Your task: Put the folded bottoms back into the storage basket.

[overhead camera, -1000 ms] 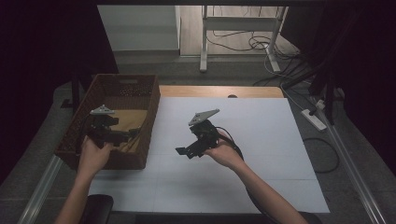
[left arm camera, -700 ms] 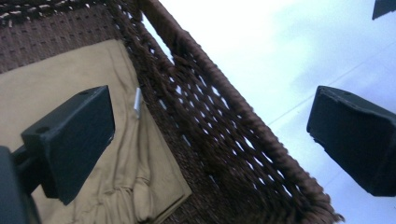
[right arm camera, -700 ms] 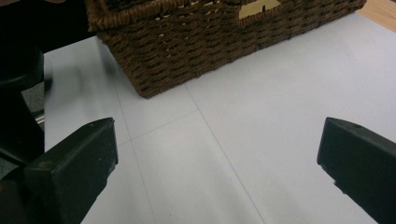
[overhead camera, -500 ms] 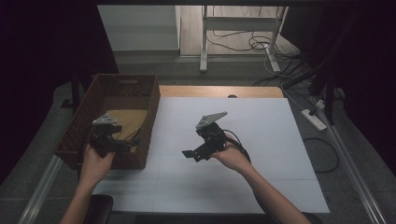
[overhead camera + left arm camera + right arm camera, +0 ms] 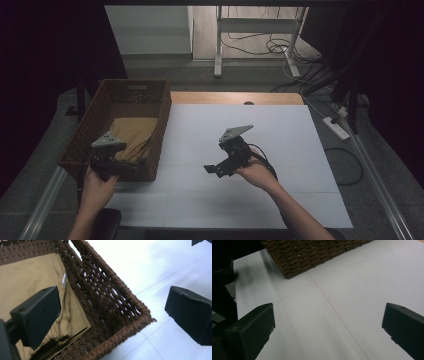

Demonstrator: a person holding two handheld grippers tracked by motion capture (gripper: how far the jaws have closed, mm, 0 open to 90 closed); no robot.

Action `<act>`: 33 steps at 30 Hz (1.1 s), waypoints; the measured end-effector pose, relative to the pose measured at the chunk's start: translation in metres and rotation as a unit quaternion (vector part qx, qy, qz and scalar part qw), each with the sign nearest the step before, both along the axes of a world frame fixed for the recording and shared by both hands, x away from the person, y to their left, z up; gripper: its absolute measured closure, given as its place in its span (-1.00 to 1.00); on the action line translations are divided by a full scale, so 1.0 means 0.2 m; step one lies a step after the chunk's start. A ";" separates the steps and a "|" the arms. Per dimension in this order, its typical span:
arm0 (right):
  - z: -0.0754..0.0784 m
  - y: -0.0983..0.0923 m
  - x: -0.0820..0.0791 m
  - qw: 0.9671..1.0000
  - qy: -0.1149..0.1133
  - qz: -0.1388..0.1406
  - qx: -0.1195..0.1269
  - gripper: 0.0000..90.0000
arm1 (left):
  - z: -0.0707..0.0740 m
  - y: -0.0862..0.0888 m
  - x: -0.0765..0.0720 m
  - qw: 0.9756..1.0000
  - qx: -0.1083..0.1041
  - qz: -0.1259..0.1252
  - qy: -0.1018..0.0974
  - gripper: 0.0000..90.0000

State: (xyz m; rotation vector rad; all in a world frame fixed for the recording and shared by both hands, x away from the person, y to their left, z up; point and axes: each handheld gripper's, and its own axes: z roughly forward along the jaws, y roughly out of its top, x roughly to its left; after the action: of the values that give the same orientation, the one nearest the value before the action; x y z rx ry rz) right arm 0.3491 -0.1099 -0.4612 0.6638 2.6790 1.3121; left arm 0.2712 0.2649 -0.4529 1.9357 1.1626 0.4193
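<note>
Your left gripper (image 5: 112,315), jaws wide, straddles the basket (image 5: 95,117) corner at 8 o'clock (tan cloth (image 5: 131,134) inside). Your right gripper (image 5: 212,169) gapes wide over the table (image 5: 300,150) centre.

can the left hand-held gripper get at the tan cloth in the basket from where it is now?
Probably yes. The left hand-held gripper is open at the near corner of the wicker basket, one jaw already over the tan cloth. Nothing covers the cloth; only the basket's rim lies between the jaws.
</note>
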 end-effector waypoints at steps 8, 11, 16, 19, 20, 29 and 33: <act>-0.03 -0.10 -0.03 1.000 -0.011 -0.016 0.000 -1.00 | -0.02 0.03 -0.06 1.000 -0.016 -0.004 0.002 -0.97; -0.04 -0.14 -0.04 1.000 -0.010 -0.025 0.001 -1.00 | -0.04 0.04 -0.09 1.000 -0.020 -0.001 0.001 -0.97; -0.07 -0.20 -0.05 0.999 -0.004 -0.036 -0.001 -1.00 | -0.05 0.05 -0.15 1.000 -0.021 0.003 -0.004 -0.97; -0.08 -0.22 -0.06 0.999 -0.003 -0.042 -0.002 -1.00 | -0.06 0.05 -0.18 1.000 -0.023 0.001 -0.003 -0.97; -0.09 -0.23 -0.07 0.999 -0.002 -0.043 -0.004 -1.00 | -0.06 0.05 -0.19 1.000 -0.021 0.003 -0.007 -0.97; -0.11 -0.30 -0.10 0.998 0.001 -0.057 -0.005 -1.00 | -0.08 0.07 -0.27 1.000 -0.023 0.007 -0.011 -0.96; -0.11 -0.33 -0.12 0.998 -0.001 -0.060 -0.005 -1.00 | -0.13 0.07 -0.29 1.000 -0.020 0.008 -0.007 -0.96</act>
State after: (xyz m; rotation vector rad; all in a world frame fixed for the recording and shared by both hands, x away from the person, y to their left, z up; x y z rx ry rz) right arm 0.3260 -0.1751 -0.4837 0.8081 2.5960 1.2685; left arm 0.2134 0.2795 -0.4787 1.8882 1.1696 0.4142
